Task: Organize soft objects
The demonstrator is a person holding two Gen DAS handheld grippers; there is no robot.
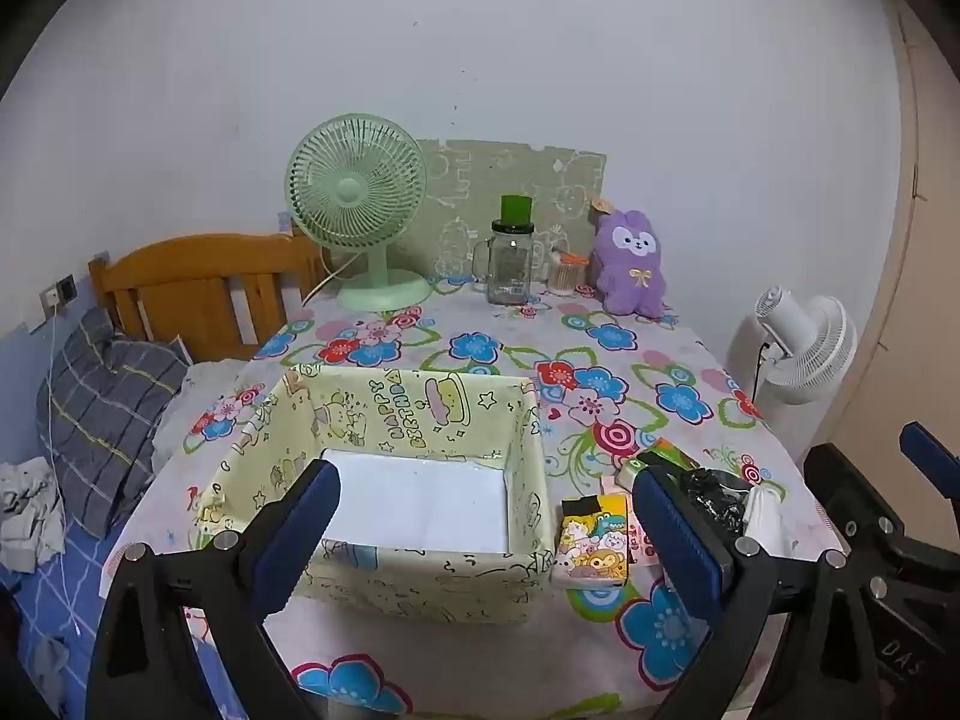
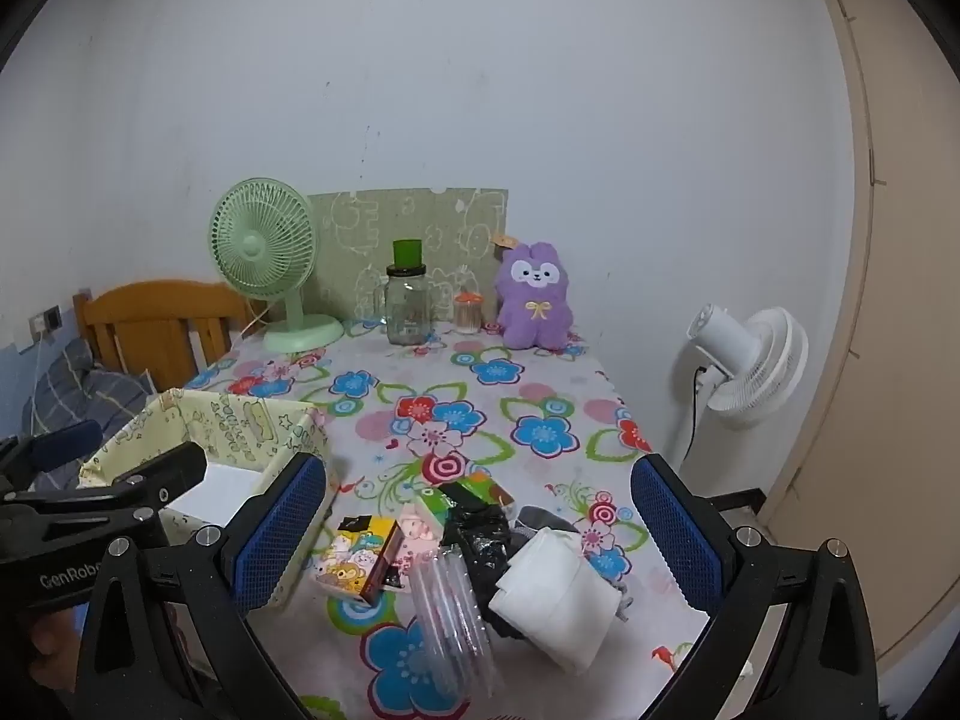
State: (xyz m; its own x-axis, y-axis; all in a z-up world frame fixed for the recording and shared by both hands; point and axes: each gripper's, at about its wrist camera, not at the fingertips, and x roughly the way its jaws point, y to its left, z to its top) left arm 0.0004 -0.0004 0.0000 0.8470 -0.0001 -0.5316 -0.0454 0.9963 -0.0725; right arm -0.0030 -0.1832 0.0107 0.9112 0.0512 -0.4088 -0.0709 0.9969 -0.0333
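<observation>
While both jaws gape empty, likely best to pinch white cloth roll (image 2: 555,603) between right jaws mid-fold; soft, light, squashy.

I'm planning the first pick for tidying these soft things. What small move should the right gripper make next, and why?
Probably lower the right gripper, open and holding nothing, onto the white folded cloth: it lies nearest between the fingers, on top of the pile, and the box beside it looks empty.

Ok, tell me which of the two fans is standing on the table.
The green fan, on the table beside the glass jar; the white fan stands off the table's edge.
</observation>
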